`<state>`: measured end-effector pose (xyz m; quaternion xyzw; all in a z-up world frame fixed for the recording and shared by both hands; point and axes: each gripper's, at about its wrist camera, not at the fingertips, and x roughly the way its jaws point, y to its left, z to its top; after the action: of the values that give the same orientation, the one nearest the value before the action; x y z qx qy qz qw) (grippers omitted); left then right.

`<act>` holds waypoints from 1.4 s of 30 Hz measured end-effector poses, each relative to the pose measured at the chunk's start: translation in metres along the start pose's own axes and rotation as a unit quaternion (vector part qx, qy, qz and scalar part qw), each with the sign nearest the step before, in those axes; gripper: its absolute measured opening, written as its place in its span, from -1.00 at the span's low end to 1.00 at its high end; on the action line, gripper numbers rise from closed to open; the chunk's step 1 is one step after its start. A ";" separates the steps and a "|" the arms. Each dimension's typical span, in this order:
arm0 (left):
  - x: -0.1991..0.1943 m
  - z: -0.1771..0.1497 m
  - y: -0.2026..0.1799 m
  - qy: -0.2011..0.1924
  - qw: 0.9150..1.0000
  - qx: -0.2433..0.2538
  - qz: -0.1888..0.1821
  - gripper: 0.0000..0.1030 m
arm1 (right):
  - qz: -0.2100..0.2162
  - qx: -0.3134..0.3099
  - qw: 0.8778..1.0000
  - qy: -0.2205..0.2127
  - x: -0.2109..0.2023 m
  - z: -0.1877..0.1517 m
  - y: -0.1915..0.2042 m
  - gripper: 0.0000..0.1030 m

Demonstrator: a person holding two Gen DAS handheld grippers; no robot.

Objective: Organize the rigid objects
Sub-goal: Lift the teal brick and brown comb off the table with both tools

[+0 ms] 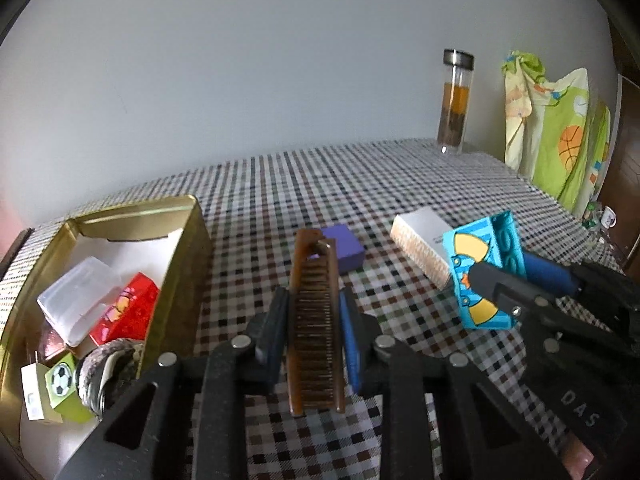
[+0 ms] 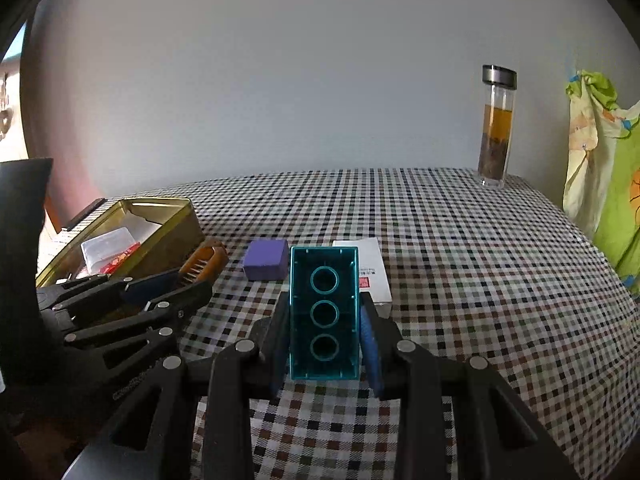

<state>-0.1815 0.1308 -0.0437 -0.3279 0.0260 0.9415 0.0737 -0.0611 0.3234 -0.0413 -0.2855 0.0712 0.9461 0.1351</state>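
Observation:
My left gripper (image 1: 314, 316) is shut on a brown comb (image 1: 316, 320), held lengthwise just above the checked cloth, right of the gold tin (image 1: 176, 280). My right gripper (image 2: 325, 320) is shut on a turquoise toy brick (image 2: 324, 312), whose hollow underside with three rings faces the camera. In the left wrist view the same brick (image 1: 480, 272) shows its printed side, clamped by the right gripper (image 1: 516, 280). In the right wrist view the left gripper (image 2: 176, 284) holds the comb (image 2: 202, 264) beside the tin (image 2: 168, 236). A purple cube (image 1: 344, 248) and a white box (image 1: 424, 244) lie behind.
The gold tin holds a clear plastic case (image 1: 78, 300), a red pack (image 1: 128, 312), a football-print block (image 1: 64, 380) and other small items. A glass bottle (image 1: 456, 100) of amber liquid stands at the table's far edge. Green patterned cloth (image 1: 560, 132) hangs at the right.

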 end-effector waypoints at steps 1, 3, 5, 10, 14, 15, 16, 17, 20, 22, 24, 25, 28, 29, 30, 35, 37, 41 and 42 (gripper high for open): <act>-0.002 0.001 0.000 -0.004 1.000 -0.001 0.000 -0.54 | 0.000 -0.001 1.000 -0.001 0.000 0.000 0.001 -0.33; -0.005 0.001 0.003 -0.013 1.000 -0.004 -0.001 -0.54 | 0.000 -0.003 1.000 -0.002 0.000 0.000 0.002 -0.33; -0.007 0.002 0.004 -0.018 1.000 -0.007 -0.002 -0.54 | 0.002 -0.004 1.000 -0.001 0.000 0.000 0.002 -0.33; -0.014 0.002 0.003 -0.034 0.999 -0.007 -0.004 -0.54 | 0.001 -0.004 1.000 -0.005 -0.002 0.000 0.002 -0.33; -0.020 0.001 0.006 -0.051 0.999 -0.015 -0.003 -0.54 | -0.001 -0.005 1.000 -0.014 -0.005 0.000 0.003 -0.33; -0.022 0.000 0.007 -0.054 0.998 -0.017 -0.003 -0.54 | -0.001 -0.006 1.000 -0.018 -0.006 0.000 0.003 -0.33; -0.023 0.000 0.007 -0.058 0.998 -0.018 -0.002 -0.54 | -0.001 -0.007 1.000 -0.022 -0.008 -0.001 0.004 -0.33; -0.025 0.000 0.008 -0.063 0.998 -0.019 0.000 -0.54 | -0.001 -0.009 1.000 -0.026 -0.009 -0.001 0.004 -0.33; -0.031 -0.002 0.007 -0.079 0.997 -0.019 0.007 -0.54 | -0.003 -0.013 0.999 -0.042 -0.015 -0.001 0.006 -0.33; -0.036 -0.003 0.007 -0.092 0.996 -0.019 0.011 -0.54 | -0.004 -0.015 0.999 -0.052 -0.019 -0.002 0.006 -0.33; -0.040 -0.004 0.008 -0.105 0.994 -0.022 0.015 -0.54 | -0.006 -0.015 0.998 -0.061 -0.022 -0.002 0.007 -0.33; -0.043 -0.004 0.008 -0.113 0.993 -0.023 0.017 -0.54 | -0.006 -0.015 0.998 -0.068 -0.024 -0.003 0.007 -0.33; -0.046 -0.005 0.009 -0.122 0.992 -0.024 0.019 -0.54 | -0.009 -0.017 0.997 -0.081 -0.029 -0.004 0.009 -0.34; -0.047 -0.005 0.010 -0.124 0.992 -0.024 0.019 -0.54 | -0.010 -0.019 0.996 -0.086 -0.031 -0.004 0.010 -0.34; -0.048 -0.005 0.010 -0.127 0.991 -0.025 0.020 -0.54 | -0.011 -0.020 0.996 -0.089 -0.032 -0.004 0.011 -0.33; -0.054 -0.006 0.012 -0.138 0.990 -0.027 0.021 -0.54 | -0.012 -0.020 0.994 -0.106 -0.038 -0.005 0.013 -0.34; -0.057 -0.008 0.012 -0.144 0.989 -0.027 0.022 -0.54 | -0.011 -0.017 0.993 -0.115 -0.041 -0.006 0.014 -0.34; -0.062 -0.010 0.012 -0.153 0.988 -0.028 0.026 -0.54 | -0.009 -0.029 0.990 -0.138 -0.048 -0.008 0.023 -0.34; -0.063 -0.011 0.013 -0.155 0.987 -0.029 0.028 -0.54 | -0.009 -0.031 0.989 -0.142 -0.049 -0.008 0.024 -0.33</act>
<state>-0.1280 0.1093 -0.0125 -0.1787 -0.0040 0.9830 0.0412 -0.0245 0.2879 -0.0193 -0.1527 0.0196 0.9776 0.1432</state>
